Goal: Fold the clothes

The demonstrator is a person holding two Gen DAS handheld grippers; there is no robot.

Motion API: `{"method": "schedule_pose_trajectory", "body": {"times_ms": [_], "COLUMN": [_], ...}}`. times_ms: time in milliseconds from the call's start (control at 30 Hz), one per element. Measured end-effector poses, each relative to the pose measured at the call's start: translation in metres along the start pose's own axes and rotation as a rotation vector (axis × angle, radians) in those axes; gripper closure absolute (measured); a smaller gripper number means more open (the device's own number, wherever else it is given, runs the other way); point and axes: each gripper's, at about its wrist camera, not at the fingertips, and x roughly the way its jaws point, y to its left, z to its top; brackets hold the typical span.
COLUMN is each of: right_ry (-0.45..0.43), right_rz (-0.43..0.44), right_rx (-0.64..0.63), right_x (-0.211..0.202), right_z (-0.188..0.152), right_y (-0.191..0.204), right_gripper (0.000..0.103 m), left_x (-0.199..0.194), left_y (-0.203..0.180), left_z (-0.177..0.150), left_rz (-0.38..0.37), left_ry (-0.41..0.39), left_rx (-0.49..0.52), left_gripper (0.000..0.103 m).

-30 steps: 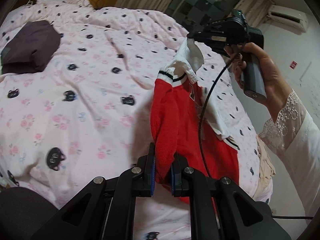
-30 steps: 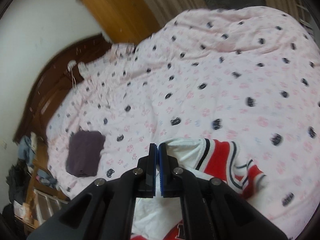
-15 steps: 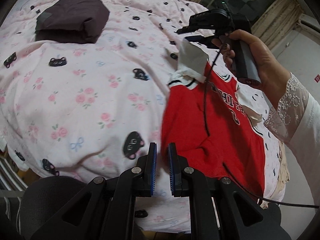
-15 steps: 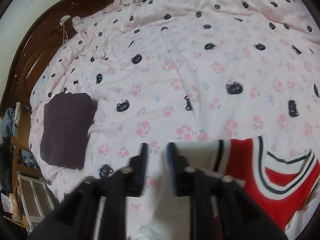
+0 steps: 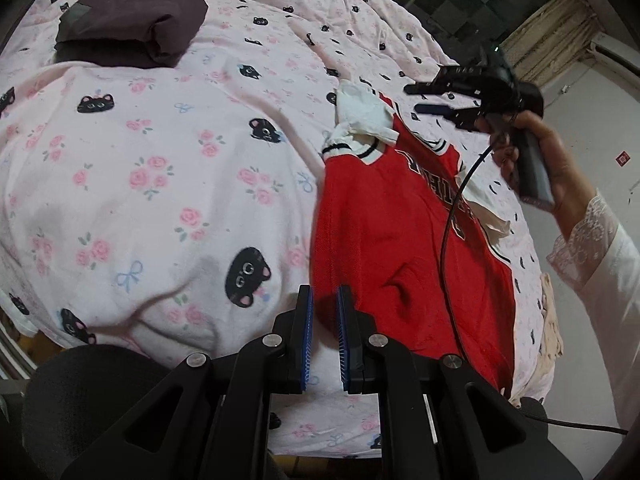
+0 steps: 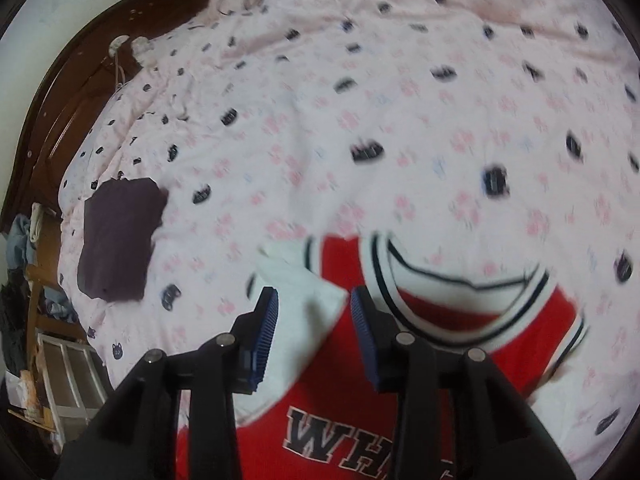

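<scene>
Although it lies spread face-up on the cat-print bedspread (image 5: pixel 168 184), the red basketball jersey (image 5: pixel 400 240) is plainly a soft, light knit: it rumples near its hem, and its white sleeve (image 5: pixel 362 114) sits crumpled at the shoulder. I judge it will drape and sag wherever it is lifted and will slip little against the ribbed blue pads. The firmer striped trim at collar and armholes, or the two hem corners, look like the best places to pinch for a clean fold.

A second ago both grippers were clamped on the jersey, holding it hanging above the bedspread. Now the jersey rests flat and both have let go. The left gripper (image 5: pixel 323 320) stands with its fingers parted, nothing between them, hovering at the jersey's lower left hem edge. The right gripper (image 6: pixel 314 312) is spread wider than half a second ago and sits over the white sleeve, beside the jersey's collar (image 6: pixel 460 280). Far to the jersey's left, the folded dark garment (image 5: pixel 132 16) lies where it was.
</scene>
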Motion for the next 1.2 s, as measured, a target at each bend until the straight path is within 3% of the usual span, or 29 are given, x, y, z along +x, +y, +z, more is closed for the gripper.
{"method": "schedule_pose_trajectory", "body": {"times_ms": [100,233,400,633,700,767,833,867,1000,1200], "right_ry": [0.028,0.033,0.047,0.001,0.007,0.032,0.064,0.054,0.023,-0.02], "right_rz": [0.059,0.037,0.017,0.053,0.116,0.218,0.319,0.33,0.339,0.197], "right_rx": [0.071,0.101,0.109,0.036,0.023,0.019,0.016,-0.006,-0.136,-0.419], "right_x": [0.018,0.036,0.048,0.033,0.035,0.04,0.045,0.042,0.025,-0.027], "right_z": [-0.009,-0.011,-0.009,0.002,0.007,0.009,0.01,0.008,-0.007,-0.066], "right_y": [-0.016,-0.02,-0.015,0.029,0.048,0.066,0.084,0.093,0.124,0.137], "right_gripper": [0.071,0.075,0.097,0.097,0.097,0.091,0.068,0.049,0.046,0.046], "left_x": [-0.002,-0.005,-0.002,0.0,-0.001,-0.002,-0.002,-0.003,-0.003,-0.003], "left_y": [0.003,0.008,0.009,0.006,0.006,0.007,0.008,0.008,0.01,0.009], "left_z": [-0.001,-0.002,-0.001,-0.004,-0.004,-0.005,-0.005,-0.005,-0.005,-0.006], "left_rz": [-0.025,-0.049,-0.064,-0.063,-0.066,-0.066,-0.066,-0.066,-0.069,-0.072], "left_ry": [-0.002,-0.005,-0.013,-0.026,-0.03,-0.033,-0.034,-0.035,-0.035,-0.031], "left_rx": [-0.013,-0.032,-0.035,-0.014,-0.019,-0.023,-0.026,-0.028,-0.036,-0.043], "left_gripper": [0.093,0.093,0.092,0.092,0.092,0.092,0.092,0.092,0.09,0.083]}}
